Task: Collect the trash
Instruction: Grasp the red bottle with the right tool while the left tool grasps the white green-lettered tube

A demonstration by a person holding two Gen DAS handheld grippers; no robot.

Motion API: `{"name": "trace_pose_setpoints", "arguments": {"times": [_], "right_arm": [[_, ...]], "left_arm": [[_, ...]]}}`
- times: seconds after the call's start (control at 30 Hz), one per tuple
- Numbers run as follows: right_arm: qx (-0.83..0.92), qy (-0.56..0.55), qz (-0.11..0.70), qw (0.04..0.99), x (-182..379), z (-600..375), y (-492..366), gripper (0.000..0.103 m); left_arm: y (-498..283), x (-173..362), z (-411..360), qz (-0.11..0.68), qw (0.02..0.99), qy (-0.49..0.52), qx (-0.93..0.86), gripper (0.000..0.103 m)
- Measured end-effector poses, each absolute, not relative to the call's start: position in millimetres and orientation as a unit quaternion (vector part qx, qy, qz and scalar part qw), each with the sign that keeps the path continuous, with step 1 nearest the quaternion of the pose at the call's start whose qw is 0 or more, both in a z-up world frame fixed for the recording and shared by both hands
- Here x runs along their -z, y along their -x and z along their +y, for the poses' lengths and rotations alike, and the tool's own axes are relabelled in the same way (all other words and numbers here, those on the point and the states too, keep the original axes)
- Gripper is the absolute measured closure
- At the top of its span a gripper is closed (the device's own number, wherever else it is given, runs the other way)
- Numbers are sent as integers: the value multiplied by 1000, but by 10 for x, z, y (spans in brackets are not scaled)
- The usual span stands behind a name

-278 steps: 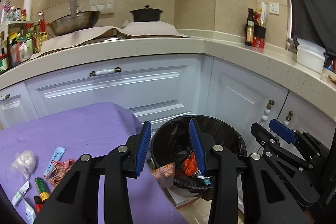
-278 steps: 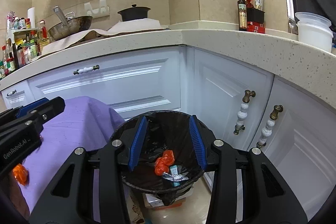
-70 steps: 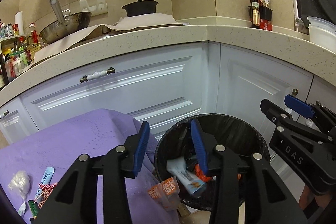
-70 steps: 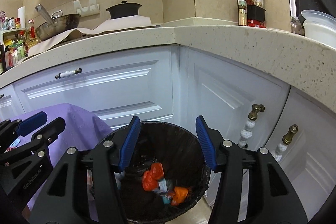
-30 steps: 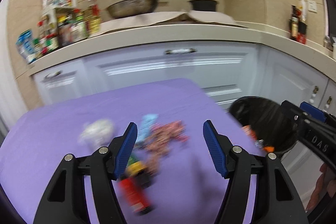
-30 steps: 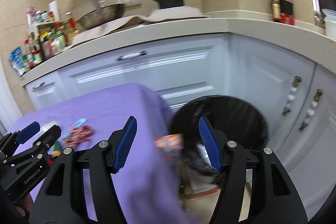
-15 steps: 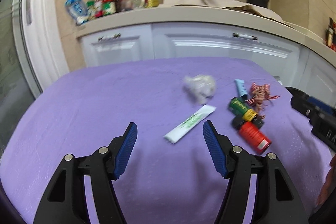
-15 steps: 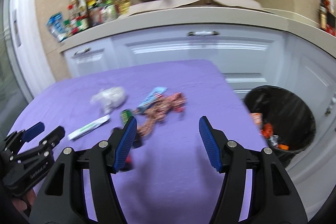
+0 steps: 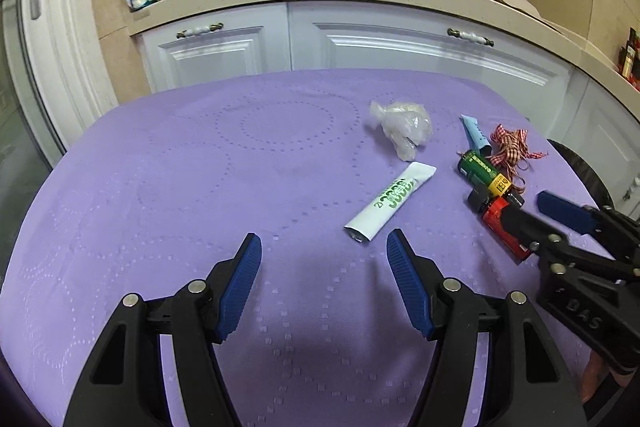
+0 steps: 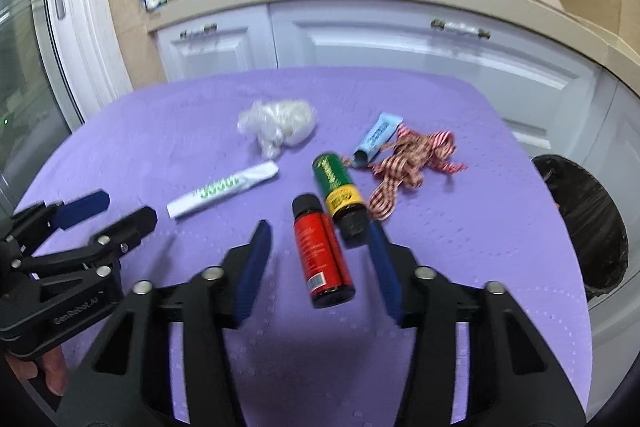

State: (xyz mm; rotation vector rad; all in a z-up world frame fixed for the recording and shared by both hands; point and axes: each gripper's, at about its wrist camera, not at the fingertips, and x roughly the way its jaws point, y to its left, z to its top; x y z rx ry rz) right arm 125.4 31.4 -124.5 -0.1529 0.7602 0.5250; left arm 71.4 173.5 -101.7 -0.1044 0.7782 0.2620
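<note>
The right gripper [image 10: 320, 263] hangs with jaws apart astride the red bottle [image 10: 322, 251], lined up to pinch it. The left gripper [image 9: 324, 279], jaws apart and empty, faces the white sachet [image 9: 390, 201] just ahead, likely next.

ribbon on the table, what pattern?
Red and white gingham check on the ribbon, clearest in the right wrist view.
</note>
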Motion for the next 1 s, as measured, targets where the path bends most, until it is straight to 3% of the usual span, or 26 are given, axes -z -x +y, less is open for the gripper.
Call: {"name": "trace_pose_setpoints", "arguments": {"times": [0.23, 0.53, 0.57, 0.67, 0.7, 0.8, 1.0], "right_arm": [[-262, 93, 401, 873, 1374, 417, -1312, 80], [-270, 85, 397, 873, 1356, 368, -1282, 80], [-271, 84, 396, 873, 1355, 360, -1278, 80], [-273, 81, 394, 874, 1353, 337, -1272, 80], [-274, 80, 394, 874, 1350, 336, -1269, 80], [-275, 77, 390, 875, 1339, 315, -1255, 79], [-279, 76, 374, 881, 1286, 254, -1165, 80]], "left_arm": [[-884, 1030, 1688, 394, 914, 26, -96, 39], [-1232, 1175, 1562, 425, 903, -21, -57, 40], [-1252, 1191, 1560, 428, 902, -21, -55, 42], [-1275, 1195, 1566, 432, 901, -14, -41, 61], [-1278, 1197, 1557, 432, 901, -17, -40, 73], [-1263, 1205, 1497, 429, 902, -32, -32, 87], [-1155, 1184, 1495, 422, 906, -24, -32, 92]]}}
